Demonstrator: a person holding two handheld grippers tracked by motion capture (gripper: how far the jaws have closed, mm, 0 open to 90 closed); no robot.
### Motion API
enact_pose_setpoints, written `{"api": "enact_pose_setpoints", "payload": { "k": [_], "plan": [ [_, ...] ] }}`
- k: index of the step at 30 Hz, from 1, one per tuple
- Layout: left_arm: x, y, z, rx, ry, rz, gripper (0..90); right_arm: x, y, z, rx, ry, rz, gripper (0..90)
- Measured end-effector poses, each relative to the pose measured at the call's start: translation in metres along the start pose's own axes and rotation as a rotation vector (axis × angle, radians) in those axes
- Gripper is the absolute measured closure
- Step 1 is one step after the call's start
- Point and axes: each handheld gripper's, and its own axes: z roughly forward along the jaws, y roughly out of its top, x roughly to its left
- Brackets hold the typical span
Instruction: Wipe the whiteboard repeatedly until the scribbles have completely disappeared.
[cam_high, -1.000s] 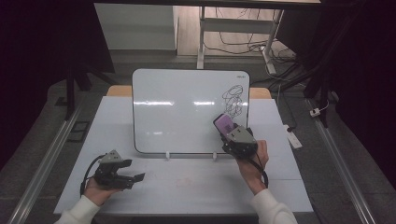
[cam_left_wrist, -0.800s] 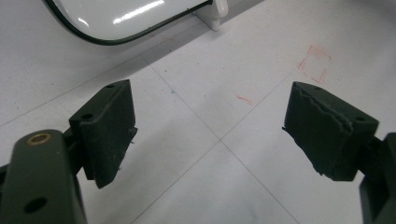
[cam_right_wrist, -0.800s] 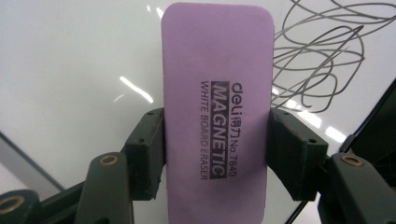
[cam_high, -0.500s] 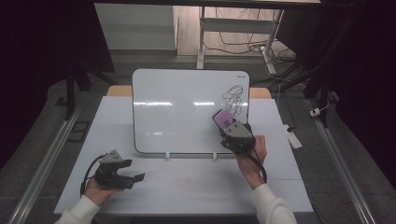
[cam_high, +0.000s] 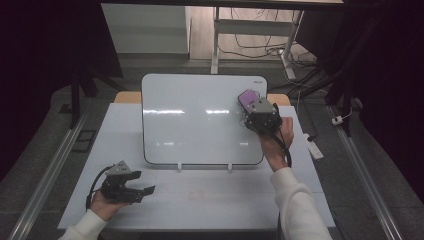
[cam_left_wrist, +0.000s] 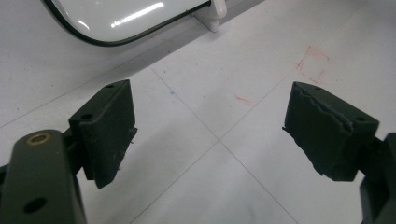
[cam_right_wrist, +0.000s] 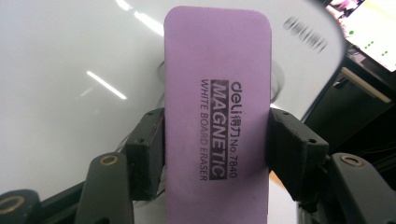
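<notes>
Right gripper view | jaws pinch purple eraser (cam_right_wrist: 217, 98) (against whiteboard (cam_right_wrist: 70, 70)) | left gripper (cam_left_wrist: 210, 135) jaws spread

Purple eraser (cam_right_wrist: 217, 107) printed in black "deli No. 7840", "MAGNETIC" in a black bar, "WHITE BOARD ERASER" beneath, whiteboard (cam_right_wrist: 70, 93) far right corner bearing a grey "deli" logo (cam_right_wrist: 306, 35), blurred, small red square mark (cam_left_wrist: 312, 65) drawn on the counter (cam_left_wrist: 224, 93)
</notes>
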Motion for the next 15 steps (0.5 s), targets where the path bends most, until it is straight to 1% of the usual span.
{"api": "enact_pose_setpoints", "payload": {
  "k": [2, 3, 4, 5, 7, 8, 10, 12, 13, 15],
  "plan": [
    [0.001, 0.0, -0.001, -0.002, -0.002, 0.0, 17.2, -0.002, 0.005, 0.003, 0.004, -0.001, -0.004, 40.7],
    [0.001, 0.0, -0.001, -0.003, -0.004, -0.002, 17.2, -0.001, 0.007, 0.004, 0.007, -0.002, -0.019, 40.7],
    [0.001, 0.0, -0.001, -0.004, -0.004, -0.004, 17.1, 0.006, 0.005, 0.004, 0.01, 0.002, -0.056, 40.7],
    [0.002, 0.0, -0.001, -0.005, -0.004, -0.005, 17.1, 0.006, 0.005, 0.004, 0.01, 0.002, -0.056, 40.7],
    [0.002, 0.0, -0.001, -0.005, -0.005, -0.006, 17.2, 0.018, -0.001, 0.001, 0.009, 0.018, -0.105, 40.8],
    [0.002, 0.0, -0.001, -0.005, -0.005, -0.006, 17.2, 0.024, -0.004, -0.001, 0.012, 0.027, -0.119, 40.8],
    [0.002, 0.0, -0.001, -0.004, -0.004, -0.006, 17.2, 0.035, -0.012, -0.005, 0.012, 0.049, -0.141, 40.8],
    [0.001, 0.0, -0.001, -0.004, -0.003, -0.003, 17.2, 0.044, -0.02, -0.008, 0.013, 0.062, -0.159, 40.8],
    [0.001, 0.0, -0.001, -0.004, -0.001, -0.001, 17.2, 0.049, -0.023, -0.009, 0.01, 0.076, -0.158, 40.8],
    [0.0, 0.001, -0.001, -0.006, 0.001, 0.0, 17.2, 0.058, -0.031, -0.013, 0.011, 0.104, -0.174, 40.8]
  ]
}}
